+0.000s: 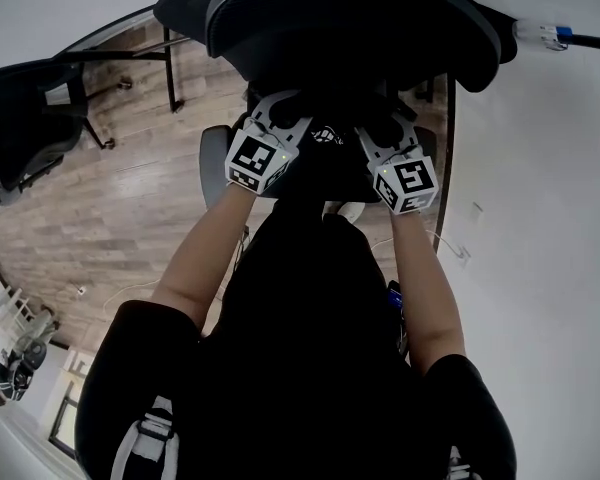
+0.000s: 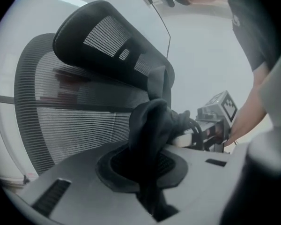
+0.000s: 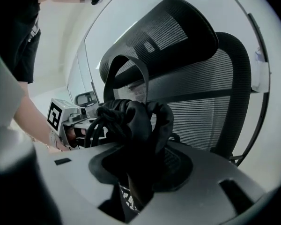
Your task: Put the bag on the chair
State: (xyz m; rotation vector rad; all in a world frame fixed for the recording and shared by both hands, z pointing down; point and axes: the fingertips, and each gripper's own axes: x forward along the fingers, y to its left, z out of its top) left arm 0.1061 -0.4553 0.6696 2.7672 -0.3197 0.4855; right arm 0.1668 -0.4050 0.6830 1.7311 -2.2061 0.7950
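1. L gripper (image 2: 150, 170): jaws nearly closed, pinching black bag (image 2: 152, 125) fabric.
2. R gripper (image 3: 136, 170): jaws wider, clamped on same bag's bunched top.
3. Bag hangs btwn both grippers, in front of chair (image 2: 75, 107) mesh back, below headrest (image 2: 107, 41).

Left gripper (image 1: 283, 125), right gripper (image 1: 377, 130), both clamped.

Light: bright, even, diffuse; walls (image 1: 540, 268) washed pale.
Shadows: bag (image 3: 136, 121) and chair (image 3: 201, 102) mesh near black, detail lost.
Distortion: strong fisheye, dark vignetted corners.
Focus: nearest foreground soft in both gripper views.
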